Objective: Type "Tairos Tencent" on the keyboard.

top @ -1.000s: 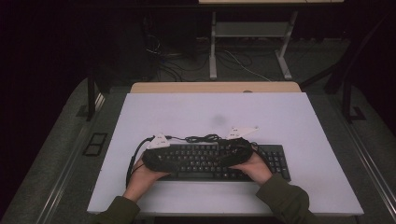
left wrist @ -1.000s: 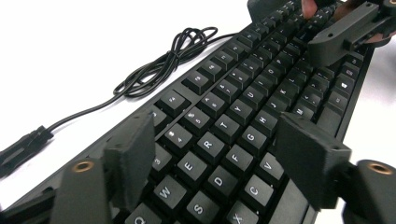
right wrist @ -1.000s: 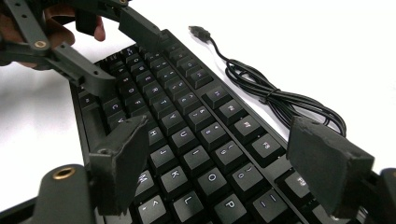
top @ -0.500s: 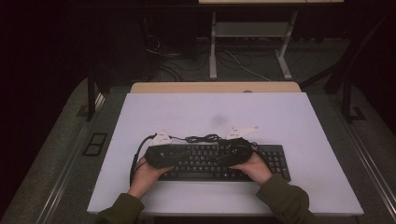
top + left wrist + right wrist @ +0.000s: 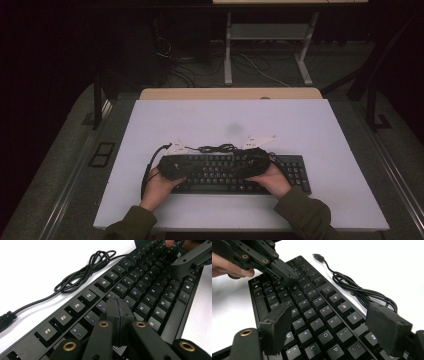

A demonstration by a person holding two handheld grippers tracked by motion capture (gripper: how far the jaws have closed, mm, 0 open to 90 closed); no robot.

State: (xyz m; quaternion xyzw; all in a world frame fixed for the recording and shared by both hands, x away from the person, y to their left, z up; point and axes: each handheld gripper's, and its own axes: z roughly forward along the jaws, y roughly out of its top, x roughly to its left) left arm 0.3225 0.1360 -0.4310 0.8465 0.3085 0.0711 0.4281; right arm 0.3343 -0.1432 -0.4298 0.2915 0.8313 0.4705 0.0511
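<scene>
Left gripper view: left gripper [image 5: 119, 315] has just been closing, foam-edged pads pressed flat together, nothing between, over the matte black keyboard [image 5: 140, 290]. Right gripper [image 5: 332, 327] gapes wide above square keycaps. Keyboard lies near-centre on white table [image 5: 310, 125]; coiled cable [image 5: 85, 272] beyond.

The keyboard [image 5: 235, 173] lies at the 6 o'clock edge of the surface [image 5: 200, 120]. Its coiled cable [image 5: 217, 148] lies just behind it, toward 12 o'clock.

One black keyboard [image 5: 235, 173] lies on the one white table [image 5: 320, 130]. One coiled cable [image 5: 217, 148] sits at its 12 o'clock. Two grippers: left gripper [image 5: 119, 312], right gripper [image 5: 334, 327].
</scene>
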